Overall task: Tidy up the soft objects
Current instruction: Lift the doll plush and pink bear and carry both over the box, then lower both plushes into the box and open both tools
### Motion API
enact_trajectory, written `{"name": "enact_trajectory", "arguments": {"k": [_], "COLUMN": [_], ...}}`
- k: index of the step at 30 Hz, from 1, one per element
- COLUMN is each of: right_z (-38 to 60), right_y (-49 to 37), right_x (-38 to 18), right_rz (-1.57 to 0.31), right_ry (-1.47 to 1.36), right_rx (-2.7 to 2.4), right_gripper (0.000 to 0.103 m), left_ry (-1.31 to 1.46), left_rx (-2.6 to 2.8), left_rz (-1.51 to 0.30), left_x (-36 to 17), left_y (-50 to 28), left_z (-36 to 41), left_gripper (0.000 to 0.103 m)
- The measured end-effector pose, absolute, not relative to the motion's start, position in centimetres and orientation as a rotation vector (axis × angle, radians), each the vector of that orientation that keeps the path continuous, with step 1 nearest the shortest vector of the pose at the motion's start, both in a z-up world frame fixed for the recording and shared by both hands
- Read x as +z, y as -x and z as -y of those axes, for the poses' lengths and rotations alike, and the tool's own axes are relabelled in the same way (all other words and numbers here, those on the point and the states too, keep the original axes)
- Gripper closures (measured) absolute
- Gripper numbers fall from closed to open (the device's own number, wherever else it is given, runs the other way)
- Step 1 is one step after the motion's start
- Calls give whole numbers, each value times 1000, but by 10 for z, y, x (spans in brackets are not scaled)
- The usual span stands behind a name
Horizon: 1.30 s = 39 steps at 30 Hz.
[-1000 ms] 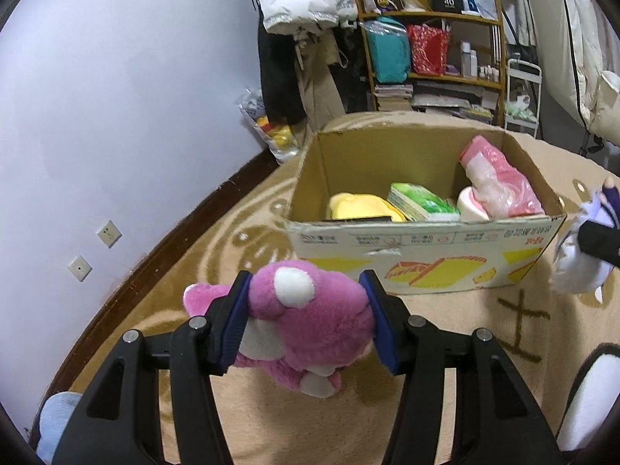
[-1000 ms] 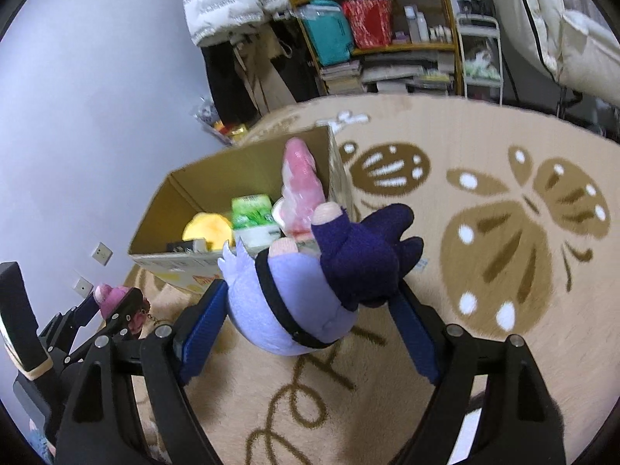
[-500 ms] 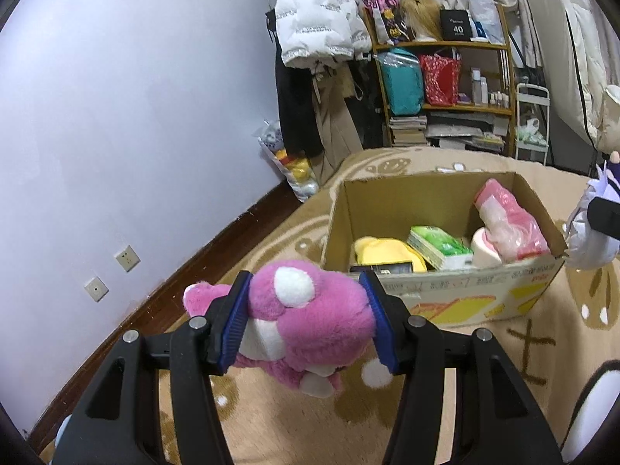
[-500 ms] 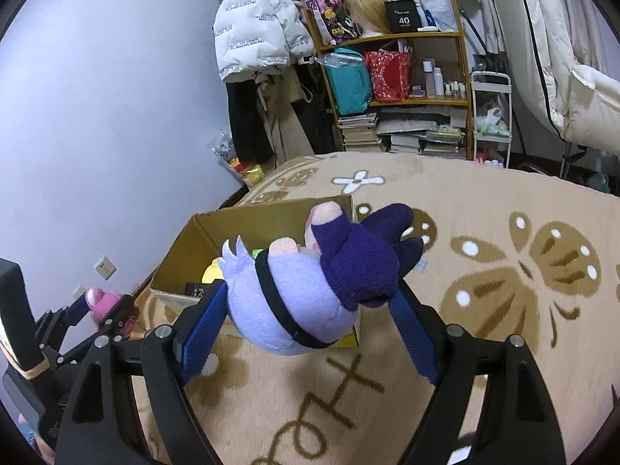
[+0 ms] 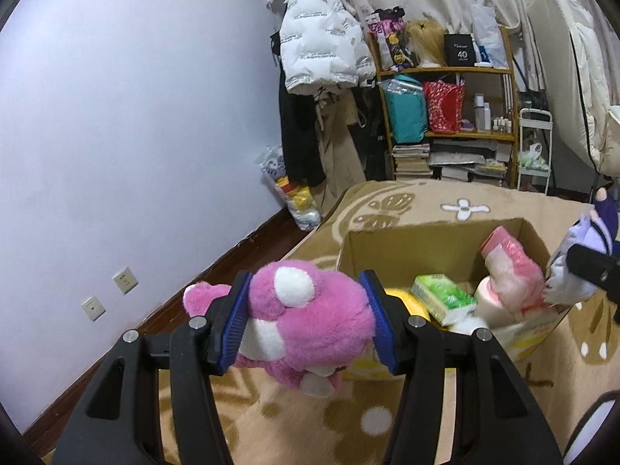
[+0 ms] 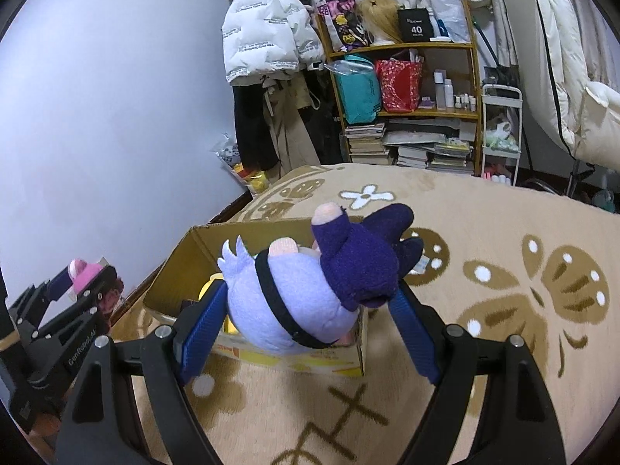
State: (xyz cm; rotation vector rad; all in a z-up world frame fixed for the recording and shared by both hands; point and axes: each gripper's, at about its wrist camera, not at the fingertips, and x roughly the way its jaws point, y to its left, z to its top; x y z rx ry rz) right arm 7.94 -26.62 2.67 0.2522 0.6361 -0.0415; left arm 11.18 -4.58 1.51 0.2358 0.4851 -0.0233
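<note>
left gripper (image 5: 306, 314): clamped on pink plush | right gripper (image 6: 310, 306): wide, clamped on purple plush

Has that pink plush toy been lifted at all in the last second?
Yes. The pink plush, clamped in the left gripper, rose: earlier it sat below the cardboard box front, now it overlaps the open top.

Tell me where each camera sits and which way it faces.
Left wrist: on the left gripper, looking forward and down over the fluffy pink plush toy clamped in its jaws, towards the open cardboard box on the beige patterned rug.
Right wrist: on the right gripper, looking down over the lilac-and-navy plush toy in its jaws.
Shared: box, rug, wooden shelf; each view shows the other gripper.
</note>
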Motion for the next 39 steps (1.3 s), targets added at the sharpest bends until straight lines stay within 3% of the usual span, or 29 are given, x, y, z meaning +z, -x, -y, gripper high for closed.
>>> {"name": "enact_trajectory", "arguments": {"k": [10, 39], "right_z": [264, 274], "right_y": [-106, -140], "right_x": [27, -2], "right_rz": [-605, -642], "right_ry": [-208, -251], "right_rx": [-37, 21], "right_gripper": [15, 13], "left_ry": [-266, -287], "left_rx": [-100, -322], "left_rz": [-412, -494], "left_x": [23, -10], "left_y": [-133, -149], "left_z": [67, 95], "left_gripper": [48, 46]}}
